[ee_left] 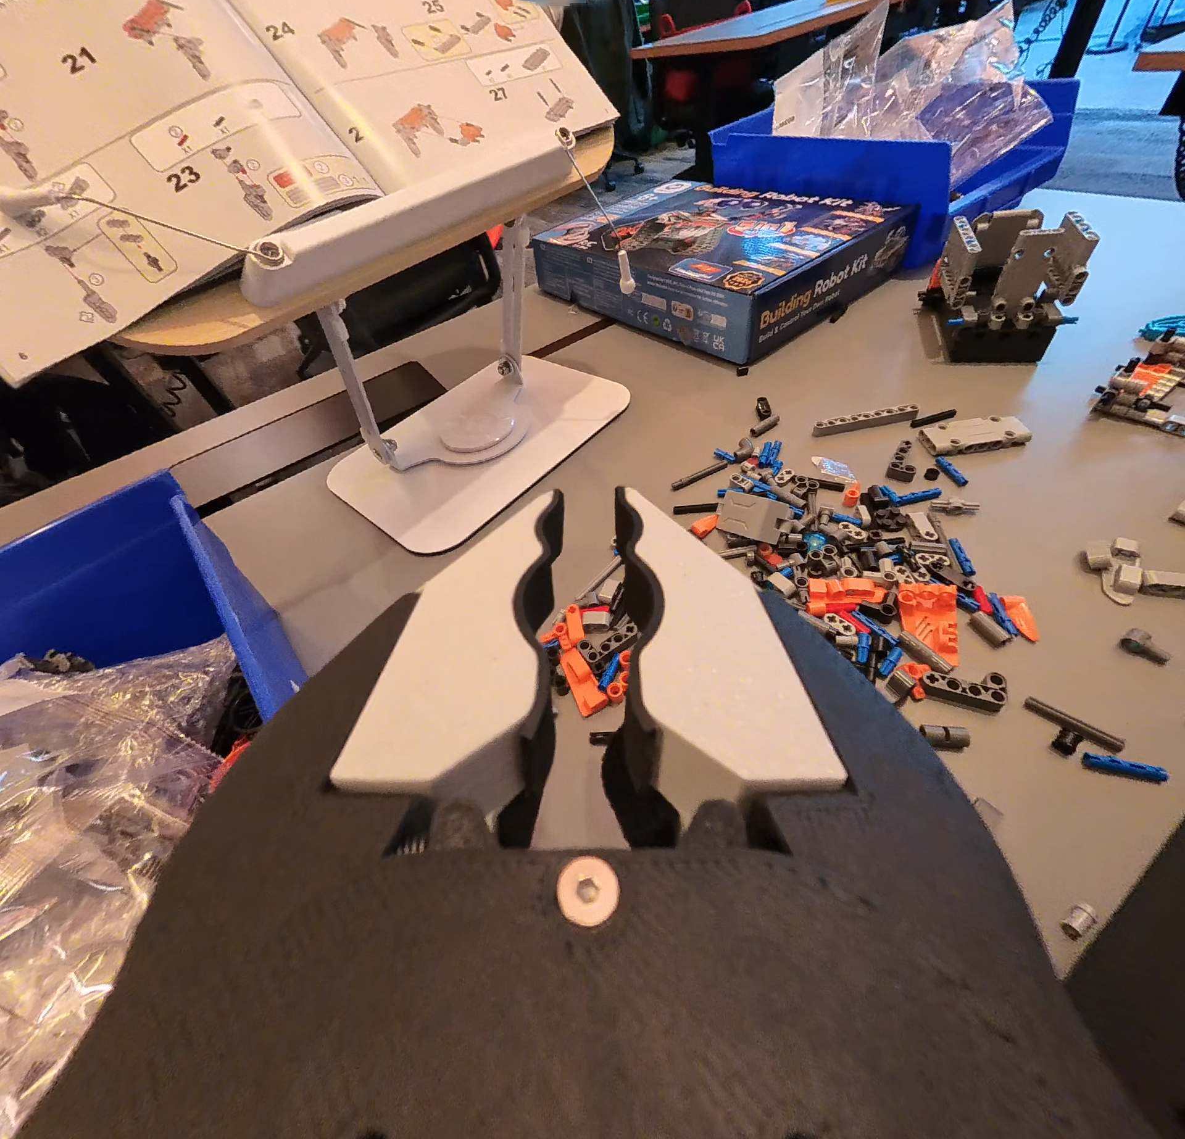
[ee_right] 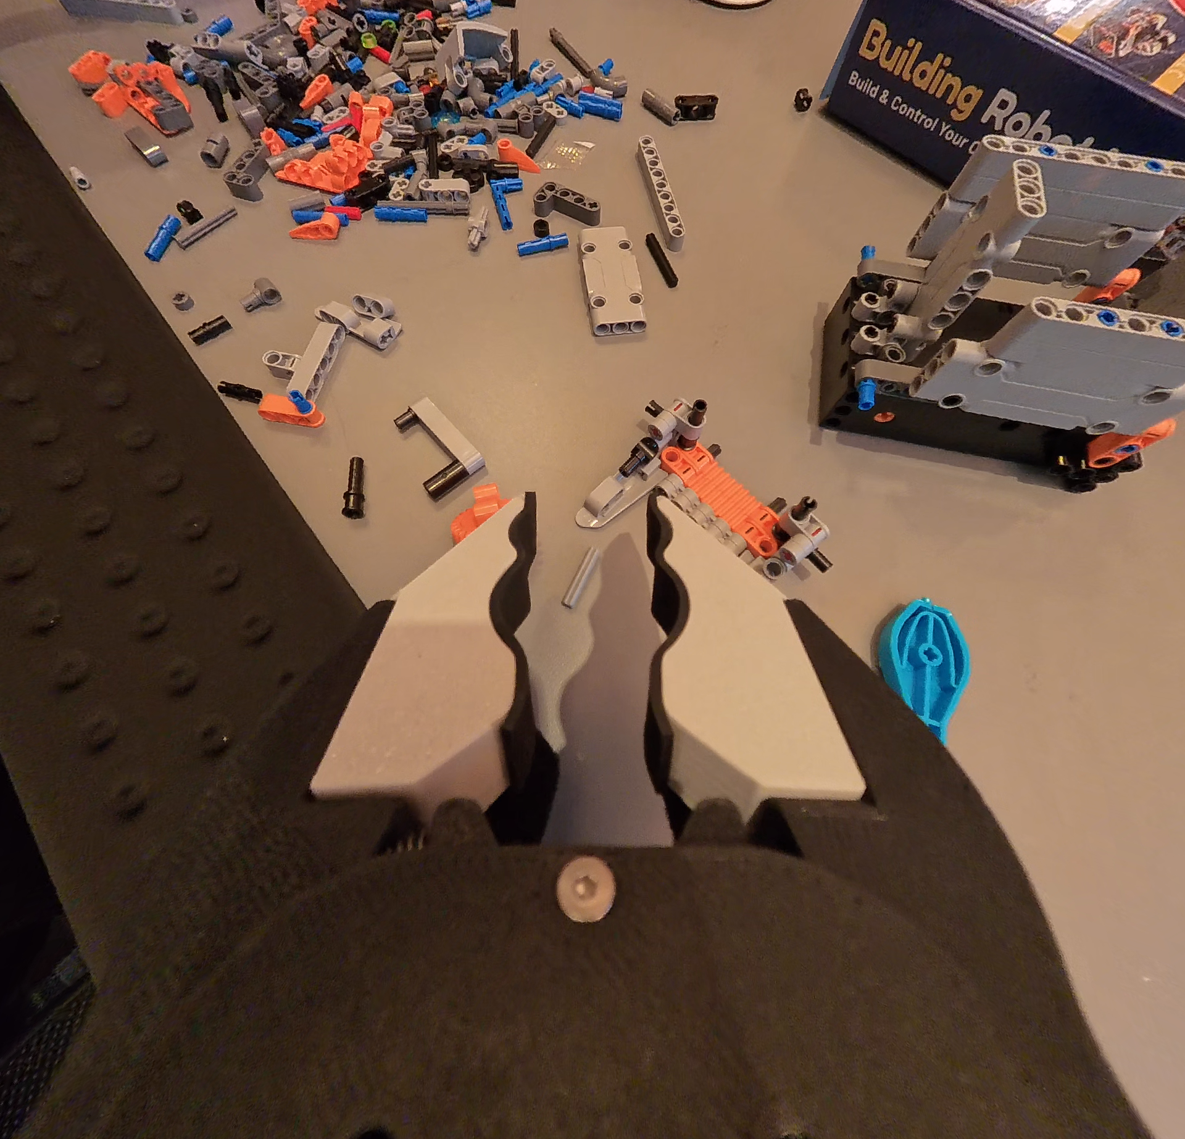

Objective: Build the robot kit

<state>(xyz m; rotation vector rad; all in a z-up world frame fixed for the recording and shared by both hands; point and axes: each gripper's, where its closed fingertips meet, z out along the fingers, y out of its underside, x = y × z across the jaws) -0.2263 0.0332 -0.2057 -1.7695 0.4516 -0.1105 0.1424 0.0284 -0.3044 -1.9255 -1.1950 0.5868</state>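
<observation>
- Grey and empty, my right gripper point(ee_right: 588, 505) hangs over the table point(ee_right: 833, 627) with its jaws spread and nothing between them.
- A small grey rod point(ee_right: 580, 577) lies on the table in the gap between the fingers, below them, not touched as far as I can tell. Its long axis runs roughly along the fingers, leaning a little to the right at the far end.
- Just past the right fingertip sits an orange and grey subassembly point(ee_right: 712, 505), its long axis slanting from far-left to near-right. An orange piece point(ee_right: 478, 512) peeks out beside the left fingertip.
- A blue tool point(ee_right: 926, 663) lies to the right of this gripper, near its body.
- Farther out I see a grey L-piece with black pins point(ee_right: 442, 448), a grey panel point(ee_right: 612, 278), then the loose pile point(ee_right: 359, 95) well ahead to the left.
- The larger grey and black build point(ee_right: 1000, 326) stands ahead to the right, with the kit box point(ee_right: 930, 95) behind it.
- My left gripper point(ee_left: 588, 499) is also empty, its jaws a narrower way apart, held above the near edge of the pile point(ee_left: 853, 576).
- Beyond it stands the white stand point(ee_left: 481, 467) carrying the open booklet point(ee_left: 192, 114). A blue bin point(ee_left: 128, 563) of plastic bags sits to its left.
- By my reading the right gripper is nearer the rod and the subassembly. The left is nearer the pile.
</observation>
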